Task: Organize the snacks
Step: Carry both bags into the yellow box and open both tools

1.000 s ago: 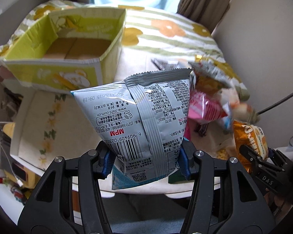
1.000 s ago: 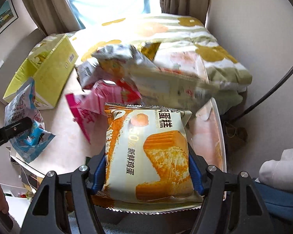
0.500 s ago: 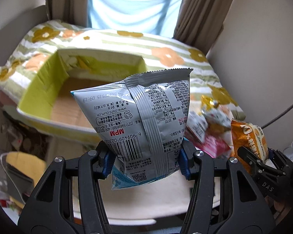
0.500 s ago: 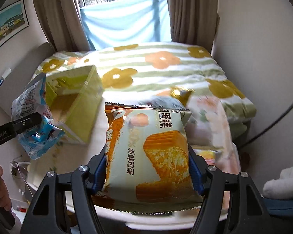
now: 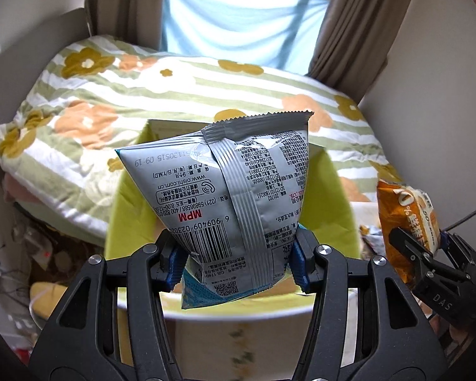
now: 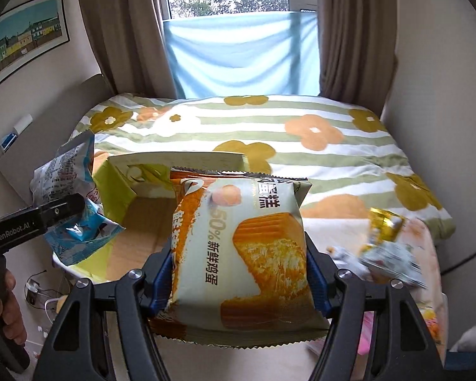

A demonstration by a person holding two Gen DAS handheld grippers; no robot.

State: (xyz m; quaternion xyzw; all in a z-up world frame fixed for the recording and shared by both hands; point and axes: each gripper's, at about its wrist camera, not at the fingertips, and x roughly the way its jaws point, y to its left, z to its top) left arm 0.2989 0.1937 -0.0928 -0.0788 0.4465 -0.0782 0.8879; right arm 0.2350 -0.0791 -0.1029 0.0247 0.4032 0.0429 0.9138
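My left gripper [image 5: 236,262] is shut on a silver and blue snack bag [image 5: 228,203], held upright with its printed back toward the camera, over the open yellow-green cardboard box [image 5: 127,209]. My right gripper [image 6: 238,281] is shut on an orange and white cake packet [image 6: 247,247], held above the table just right of the same box [image 6: 120,190]. In the right wrist view the left gripper [image 6: 60,211] with its bag [image 6: 66,174] hangs at the box's left side. The cake packet [image 5: 406,219] shows at the right of the left wrist view.
The box stands on a white table [image 6: 206,362] against a bed with a striped flower quilt [image 6: 301,136]. More snack packets [image 6: 380,250] lie on the table at the right. Cables and clutter [image 5: 31,247] fill the floor at the left. A person's hand [image 6: 3,308] holds the left gripper's handle.
Both grippers have swung left and risen with their packets, from beside the snack pile to over and beside the box. The box now sits directly behind the left bag.
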